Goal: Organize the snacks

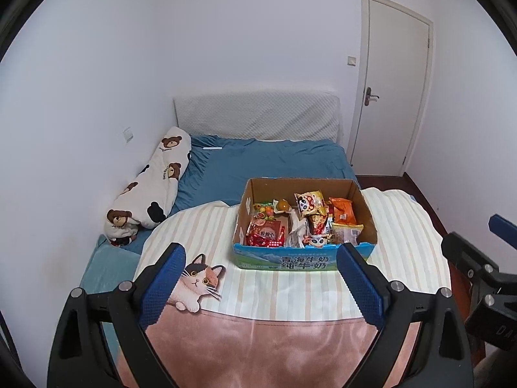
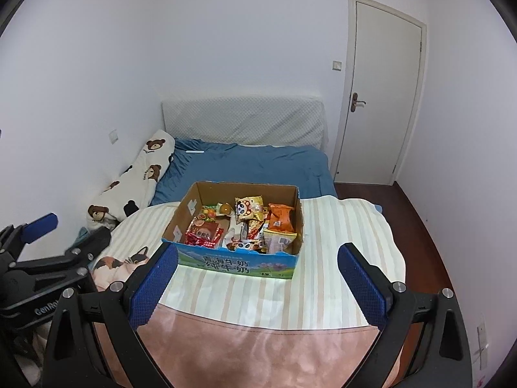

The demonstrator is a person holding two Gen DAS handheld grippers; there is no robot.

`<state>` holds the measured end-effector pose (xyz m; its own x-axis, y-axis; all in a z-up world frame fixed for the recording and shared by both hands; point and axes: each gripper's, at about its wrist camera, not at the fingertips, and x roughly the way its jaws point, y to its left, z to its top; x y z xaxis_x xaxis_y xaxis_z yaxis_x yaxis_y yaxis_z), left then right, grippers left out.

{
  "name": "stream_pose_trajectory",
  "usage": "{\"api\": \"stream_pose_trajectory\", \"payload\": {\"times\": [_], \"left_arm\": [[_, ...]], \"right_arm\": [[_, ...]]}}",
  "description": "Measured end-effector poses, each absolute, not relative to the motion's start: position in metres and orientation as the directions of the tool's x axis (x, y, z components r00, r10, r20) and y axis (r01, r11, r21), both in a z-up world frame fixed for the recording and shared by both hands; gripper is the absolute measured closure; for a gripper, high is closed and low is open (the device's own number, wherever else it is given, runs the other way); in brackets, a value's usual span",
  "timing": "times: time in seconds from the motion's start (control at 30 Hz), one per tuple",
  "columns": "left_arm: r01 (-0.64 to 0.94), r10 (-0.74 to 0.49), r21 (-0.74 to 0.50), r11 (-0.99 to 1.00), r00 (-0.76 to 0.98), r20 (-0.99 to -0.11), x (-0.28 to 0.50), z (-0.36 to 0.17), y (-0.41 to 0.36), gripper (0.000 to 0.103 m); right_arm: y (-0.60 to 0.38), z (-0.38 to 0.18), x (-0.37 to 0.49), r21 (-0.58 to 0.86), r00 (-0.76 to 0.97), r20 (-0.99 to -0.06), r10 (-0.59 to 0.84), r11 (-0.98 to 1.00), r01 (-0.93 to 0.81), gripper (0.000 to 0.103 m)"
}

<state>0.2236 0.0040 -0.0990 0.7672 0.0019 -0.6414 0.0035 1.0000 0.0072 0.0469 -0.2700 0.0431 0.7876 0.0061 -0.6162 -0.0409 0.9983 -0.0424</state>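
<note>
An open cardboard milk carton box point(image 1: 284, 260) point(image 2: 239, 263) with a blue-green printed front stands on a striped blanket on the bed. Several snack packets fill it: a red packet point(image 1: 266, 232) point(image 2: 203, 234), an orange packet point(image 1: 344, 211) point(image 2: 281, 216), panda-print bags point(image 1: 310, 203) point(image 2: 247, 208). My left gripper point(image 1: 261, 258) hovers open in front of the box, nothing between its blue pads. My right gripper point(image 2: 258, 258) is also open and empty, just short of the box. Each gripper shows at the edge of the other's view.
The striped blanket point(image 1: 290, 291) with a cat picture point(image 1: 197, 279) covers the near bed; a pink cover point(image 2: 258, 349) lies nearest. A bear-print pillow point(image 1: 152, 187) lies along the left wall on the blue sheet point(image 1: 265, 161). A shut door point(image 1: 391, 90) stands at the right.
</note>
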Motion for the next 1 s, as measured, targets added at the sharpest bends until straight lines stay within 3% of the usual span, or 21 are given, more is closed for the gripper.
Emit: {"api": "stream_pose_trajectory", "payload": {"times": [0.07, 0.13, 1.0], "left_arm": [[0.004, -0.008, -0.007, 1.0, 0.763, -0.647, 0.229, -0.102, 0.006, 0.007], [0.012, -0.015, -0.01, 1.0, 0.743, -0.669, 0.24, -0.108, 0.004, 0.0], [0.003, 0.029, 0.04, 0.999, 0.652, -0.758, 0.361, -0.175, -0.02, 0.0]], "right_arm": [[-0.272, 0.038, 0.051, -0.04, 0.785, -0.619, -0.004, 0.999, -0.027, 0.0], [-0.275, 0.034, 0.058, -0.033, 0.78, -0.626, -0.005, 0.999, -0.02, 0.0], [-0.312, -0.048, 0.205, -0.025, 0.679, -0.73, -0.08, 0.996, 0.091, 0.0]]}}
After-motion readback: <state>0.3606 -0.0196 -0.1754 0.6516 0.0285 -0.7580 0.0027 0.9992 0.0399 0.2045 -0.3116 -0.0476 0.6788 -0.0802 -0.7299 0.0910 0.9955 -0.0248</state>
